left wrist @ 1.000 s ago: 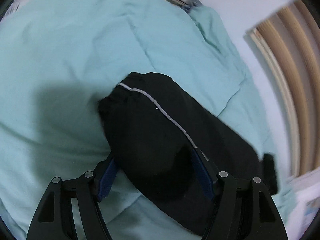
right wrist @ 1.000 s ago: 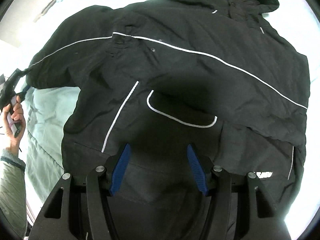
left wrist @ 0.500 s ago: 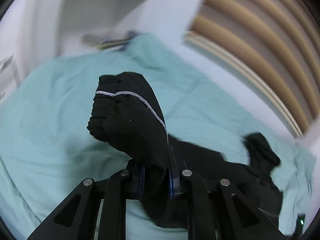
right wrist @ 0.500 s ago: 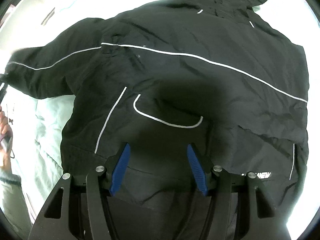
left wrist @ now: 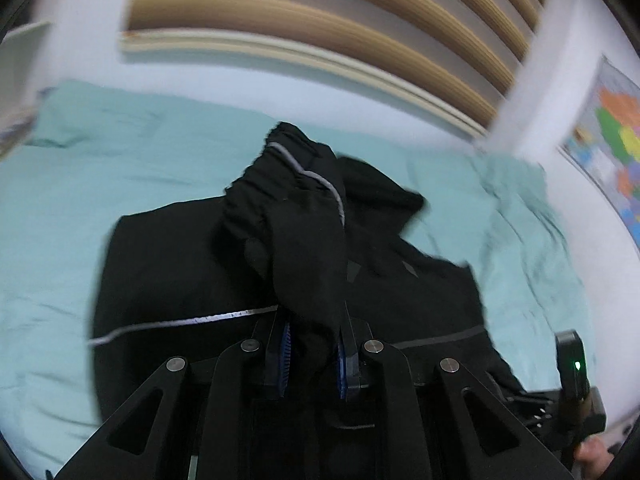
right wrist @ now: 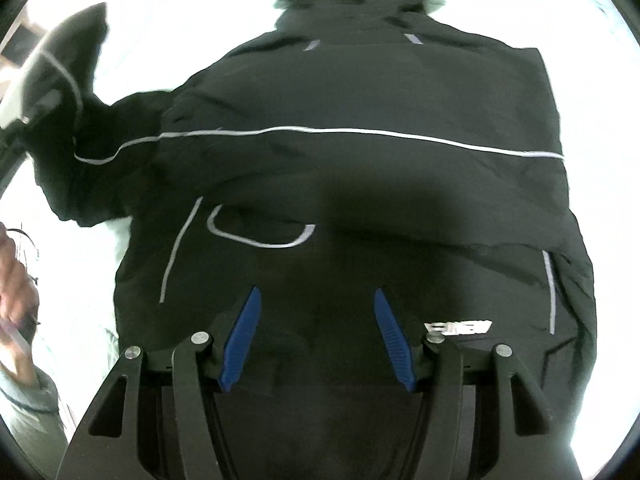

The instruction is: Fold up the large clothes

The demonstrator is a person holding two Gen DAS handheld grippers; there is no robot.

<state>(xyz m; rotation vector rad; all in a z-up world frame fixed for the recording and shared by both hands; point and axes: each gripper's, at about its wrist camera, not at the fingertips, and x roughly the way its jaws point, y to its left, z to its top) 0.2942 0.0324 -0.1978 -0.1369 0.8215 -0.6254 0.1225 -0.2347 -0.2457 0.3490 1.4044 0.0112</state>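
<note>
Left gripper (left wrist: 313,350) had its blue pads pinched tight on the black sleeve (left wrist: 296,216) of the jacket (left wrist: 172,272), the cuff bunched and standing up toward twelve o'clock above the jaws. Its jaws had just been closing, with that sleeve between them. Beneath, the jacket lay spread on the pale green bedsheet (left wrist: 80,184), its grey piping running toward nine o'clock. At twelve o'clock rose a slatted headboard (left wrist: 320,20).

Right gripper (right wrist: 316,336) hung over the jacket's front with its jaws spread apart and nothing between the pads. From there the lifted sleeve showed at ten o'clock, and a hand (right wrist: 16,280) at eight o'clock.
</note>
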